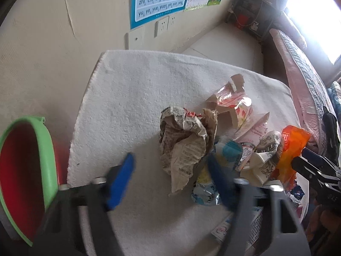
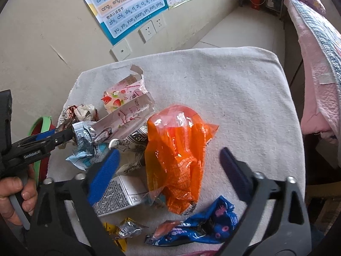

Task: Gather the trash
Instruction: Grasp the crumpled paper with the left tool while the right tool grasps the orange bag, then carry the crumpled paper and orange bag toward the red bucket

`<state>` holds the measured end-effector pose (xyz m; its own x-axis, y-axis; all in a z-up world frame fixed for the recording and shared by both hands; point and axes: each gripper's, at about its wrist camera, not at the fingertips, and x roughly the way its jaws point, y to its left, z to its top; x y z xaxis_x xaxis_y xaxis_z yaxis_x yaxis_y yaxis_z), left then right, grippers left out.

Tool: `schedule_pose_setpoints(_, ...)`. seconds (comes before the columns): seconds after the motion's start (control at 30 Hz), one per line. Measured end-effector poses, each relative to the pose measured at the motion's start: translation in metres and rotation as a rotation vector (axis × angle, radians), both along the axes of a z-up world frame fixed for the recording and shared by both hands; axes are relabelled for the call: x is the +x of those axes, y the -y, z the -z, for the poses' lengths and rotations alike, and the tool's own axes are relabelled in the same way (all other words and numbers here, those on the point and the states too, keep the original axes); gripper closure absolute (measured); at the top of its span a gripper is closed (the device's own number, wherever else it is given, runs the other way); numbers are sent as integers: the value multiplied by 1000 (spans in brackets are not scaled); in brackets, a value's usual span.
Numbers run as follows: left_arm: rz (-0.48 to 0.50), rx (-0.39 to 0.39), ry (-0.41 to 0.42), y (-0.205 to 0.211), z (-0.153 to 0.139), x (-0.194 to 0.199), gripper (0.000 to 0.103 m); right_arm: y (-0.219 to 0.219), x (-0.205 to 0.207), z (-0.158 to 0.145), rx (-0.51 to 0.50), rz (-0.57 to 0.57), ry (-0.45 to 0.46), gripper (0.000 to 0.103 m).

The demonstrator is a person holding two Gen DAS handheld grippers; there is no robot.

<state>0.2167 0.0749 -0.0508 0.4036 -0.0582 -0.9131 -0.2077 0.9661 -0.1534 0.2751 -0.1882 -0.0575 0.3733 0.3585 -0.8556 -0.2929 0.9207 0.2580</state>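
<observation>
Left gripper (image 1: 170, 179) has its blue-padded jaws spread wide above the white towel (image 1: 132, 98) that covers the work surface; nothing is held between them. Directly ahead of its jaw gap lies a crumpled beige printed paper (image 1: 185, 143), and its right-hand finger overlaps a light-blue foil wrapper (image 1: 226, 155) in the left wrist view; contact cannot be confirmed. Right gripper (image 2: 169, 164) is likewise spread open, with an orange plastic wrapper (image 2: 177, 155) lying between the two fingers, touching neither as far as the right wrist view shows. Trash is clustered on the towel: a pink strawberry-print carton (image 2: 125, 98), torn open, sits at the far side of the pile; a white box with fine print (image 2: 116, 194) lies just beside the orange wrapper, partly behind the left-hand finger of the right gripper; a dark-blue snack wrapper (image 2: 198, 224) and a yellow and silver wrapper (image 2: 123, 232) lie at the near edge of the towel. A red bin with a green rim (image 1: 25, 166) stands beside the towel, at the left edge of the left wrist view. The person's left hand (image 2: 15, 196) grips the handle of the left gripper. On the wall behind hang a pinyin chart (image 2: 127, 6) and wall sockets (image 2: 151, 29).
</observation>
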Motion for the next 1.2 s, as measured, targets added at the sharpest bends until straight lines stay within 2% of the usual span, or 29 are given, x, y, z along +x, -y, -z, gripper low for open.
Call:
schedule_pose_setpoints(0.03, 2, -6, -3, -1, 1, 0, 60, 0, 1, 1, 6, -4, -8, 32)
schedule_pose_setpoints(0.07, 6, -16, -4, -1, 2, 0, 70, 0, 2, 4, 9, -8, -20, 51)
schedule_pose_setpoints(0.1, 10, -21, -4, -1, 2, -1, 77, -1, 2, 5, 4, -12, -26, 58)
schedule_pose_setpoints(0.13, 14, -24, 0, 0, 2, -1, 79, -2, 2, 4, 3, -17, -21, 60)
schedule_pose_setpoints(0.17, 16, -24, 7, 1, 1, -2, 85, -2, 1, 2, 2, -25, -11, 69)
schedule_pose_setpoints(0.2, 21, -19, 14, 3, -1, -3, 91, -3, 0, 1, -4, -24, -6, 70)
schedule_pose_setpoints(0.27, 36, -13, 27, 6, -5, -6, 93, -2, -1, -2, -9, -23, 3, 72)
schedule_pose_setpoints(0.43, 55, 0, 55, 11, -18, -12, 93, 4, -7, -14, -6, -13, 34, 72)
schedule_pose_setpoints(0.77, 32, 13, 127, 6, -52, -33, 93, 12, -22, -52, 1, 4, 117, 72)
schedule_pose_setpoints(1.2, -3, 15, 203, -11, -92, -71, 93, -6, -59, -105, 12, -43, 213, 72)
